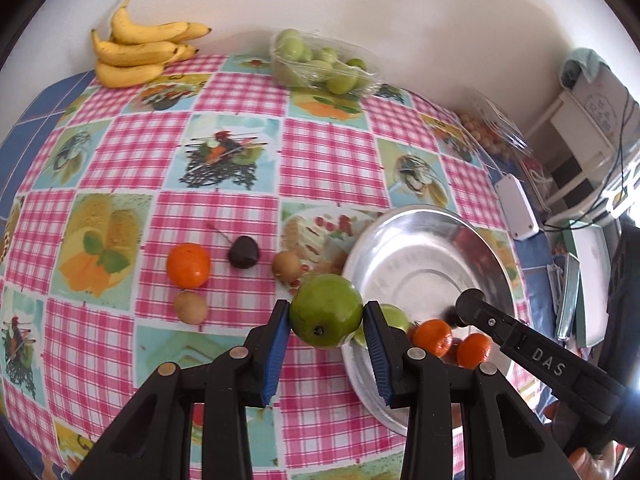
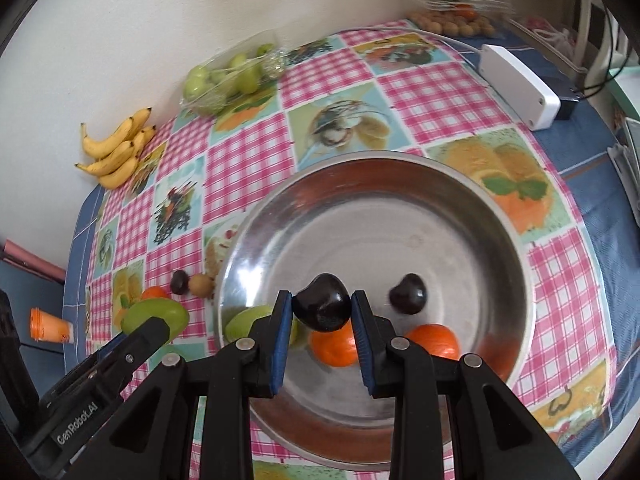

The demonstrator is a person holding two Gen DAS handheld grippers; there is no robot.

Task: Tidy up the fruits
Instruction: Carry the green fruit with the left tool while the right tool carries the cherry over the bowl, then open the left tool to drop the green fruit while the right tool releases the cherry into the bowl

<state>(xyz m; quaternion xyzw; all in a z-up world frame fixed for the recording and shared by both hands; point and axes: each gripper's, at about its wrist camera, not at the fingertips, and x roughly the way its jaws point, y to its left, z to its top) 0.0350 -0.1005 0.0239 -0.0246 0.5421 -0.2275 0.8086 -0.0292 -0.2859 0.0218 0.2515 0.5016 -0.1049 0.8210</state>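
Now the bowl (image 2: 516, 288) stands near the table's right edge, and it holds two oranges (image 2: 434, 340), one green fruit and one cherry (image 2: 408, 294). The left gripper (image 1: 326, 320) is clamped on a green apple (image 1: 326, 316) just outside the bowl's left rim, so its drop lies to the right. The right gripper (image 2: 320, 308) pinches a dark cherry (image 2: 322, 307) already above the bowl's inside (nearer to release). Outside remain one orange (image 1: 188, 265), two brown fruits (image 1: 191, 307) and one more cherry (image 1: 243, 252).

A round green fruit (image 1: 326, 322) sits squeezed between blue pads by the shiny metal bowl (image 2: 500, 248). A dark cherry (image 2: 323, 307) hangs above two oranges (image 2: 334, 346) inside it.
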